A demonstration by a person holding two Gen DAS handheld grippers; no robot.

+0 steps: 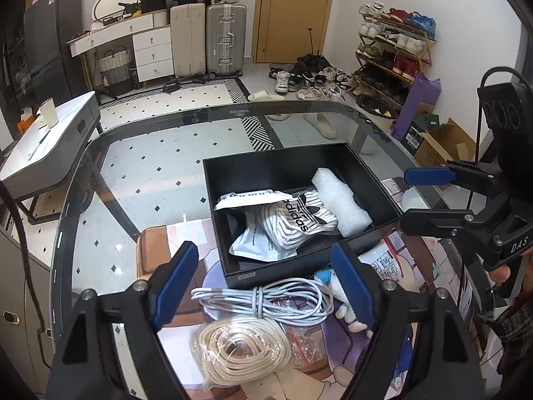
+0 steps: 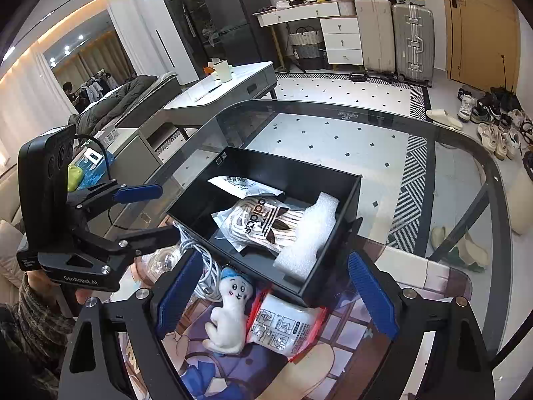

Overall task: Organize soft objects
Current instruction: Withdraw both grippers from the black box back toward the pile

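Observation:
A black box (image 1: 213, 180) (image 2: 349, 196) on the glass table holds a white foam roll (image 1: 339, 200) (image 2: 309, 233), an Adidas bag of rope (image 1: 296, 220) (image 2: 263, 223) and a white pouch (image 1: 253, 243). In front of it lie a coiled white cable (image 1: 266, 300), a bagged cream rope coil (image 1: 243, 350), a white plush doll (image 2: 230, 313) and a white packet with red edges (image 2: 286, 326). My left gripper (image 1: 263, 286) is open above the cable and rope coil. My right gripper (image 2: 276, 293) is open above the doll and packet.
The glass table (image 1: 166, 133) has a printed mat (image 2: 433, 276) under the items. A grey side table (image 2: 233, 86) with a cup stands to the left. Suitcases, a dresser, shoes and a shoe rack (image 1: 389, 53) line the far wall.

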